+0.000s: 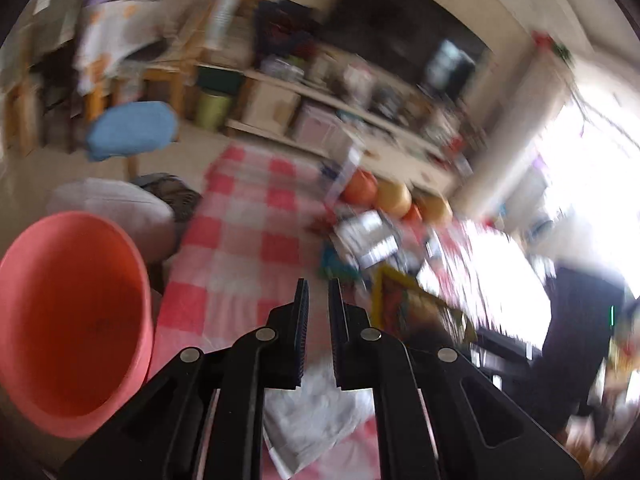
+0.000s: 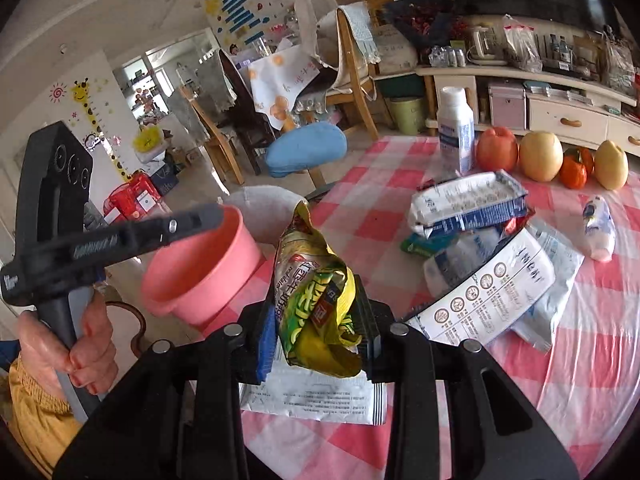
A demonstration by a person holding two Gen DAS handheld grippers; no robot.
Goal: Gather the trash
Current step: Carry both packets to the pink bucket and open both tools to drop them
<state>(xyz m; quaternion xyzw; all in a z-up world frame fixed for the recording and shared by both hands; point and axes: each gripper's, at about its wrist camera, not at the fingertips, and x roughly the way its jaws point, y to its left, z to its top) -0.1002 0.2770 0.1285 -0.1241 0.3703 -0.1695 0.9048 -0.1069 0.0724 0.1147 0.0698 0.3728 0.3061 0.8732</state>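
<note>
Two grippers: both were over the pink-checked table point(image 2: 580, 360).
Right gripper point(image 2: 316, 332): clenched on a crumpled yellow-green snack wrapper point(image 2: 316, 300), held above the cloth.
Left gripper point(image 1: 319, 292): pinched closed with nothing between its fingers.
Pink bucket point(image 2: 200, 268): at the table's edge, beside the wrapper.
Remaining wrappers point(image 2: 480, 240): heaped near the fruit point(image 2: 540, 156).

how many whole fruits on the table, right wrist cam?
4, in a row at the far edge beyond the wrappers: red apple, yellow pear, small orange fruit, yellow pear. More may sit past the right frame edge.
</note>
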